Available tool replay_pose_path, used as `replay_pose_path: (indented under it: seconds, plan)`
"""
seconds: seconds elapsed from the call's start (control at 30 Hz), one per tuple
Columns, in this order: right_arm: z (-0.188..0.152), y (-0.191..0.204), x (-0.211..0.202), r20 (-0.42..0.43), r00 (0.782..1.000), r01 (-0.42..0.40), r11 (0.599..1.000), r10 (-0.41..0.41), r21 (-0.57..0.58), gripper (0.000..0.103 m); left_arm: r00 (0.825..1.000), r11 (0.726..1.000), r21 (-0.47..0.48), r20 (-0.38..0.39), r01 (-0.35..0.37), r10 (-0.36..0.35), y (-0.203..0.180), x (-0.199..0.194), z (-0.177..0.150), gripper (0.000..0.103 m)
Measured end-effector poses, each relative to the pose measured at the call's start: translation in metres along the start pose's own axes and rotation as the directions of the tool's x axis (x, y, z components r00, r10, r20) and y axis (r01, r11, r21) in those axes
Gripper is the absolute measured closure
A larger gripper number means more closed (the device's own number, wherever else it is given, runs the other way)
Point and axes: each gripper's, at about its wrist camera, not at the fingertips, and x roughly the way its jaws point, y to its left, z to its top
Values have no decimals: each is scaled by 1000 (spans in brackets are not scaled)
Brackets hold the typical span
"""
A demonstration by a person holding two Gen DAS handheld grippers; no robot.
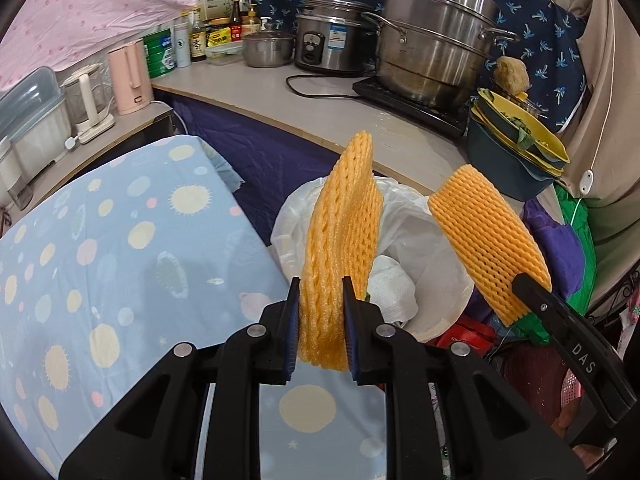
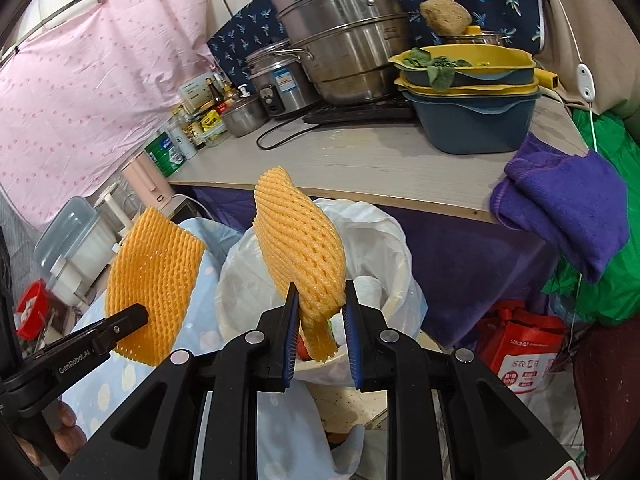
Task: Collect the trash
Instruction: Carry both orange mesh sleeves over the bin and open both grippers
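My left gripper (image 1: 322, 300) is shut on an orange foam fruit net (image 1: 340, 224), held upright above the near edge of a trash bin lined with a white plastic bag (image 1: 432, 248). My right gripper (image 2: 320, 304) is shut on a second orange foam net (image 2: 300, 240), also over the bin (image 2: 376, 232). Each gripper shows in the other's view: the right one with its net (image 1: 488, 244) at the right, the left one with its net (image 2: 154, 284) at the left. Crumpled white paper (image 1: 390, 292) lies in the bin.
A table with a blue planet-print cloth (image 1: 100, 260) is at the left. Behind the bin runs a counter (image 1: 340, 112) with a steel steamer pot (image 1: 432, 40), a rice cooker (image 1: 332, 36), bottles and stacked basins (image 2: 472, 92). A purple cloth (image 2: 568, 200) hangs at the right, a red bag (image 2: 520, 348) below.
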Motion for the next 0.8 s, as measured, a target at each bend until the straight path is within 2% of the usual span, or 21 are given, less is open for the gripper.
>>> replay_pose_path:
  seconds: [0.33, 0.8]
  plan:
    - [9, -8, 9, 0, 1000, 5, 1000, -5, 23, 83, 1000, 1000, 25, -12, 6, -6, -23, 20, 13, 85]
    - [18, -9, 23, -11, 1000, 3, 1000, -3, 30, 82, 999, 999, 40, -33, -7, 9, -33, 40, 19, 85]
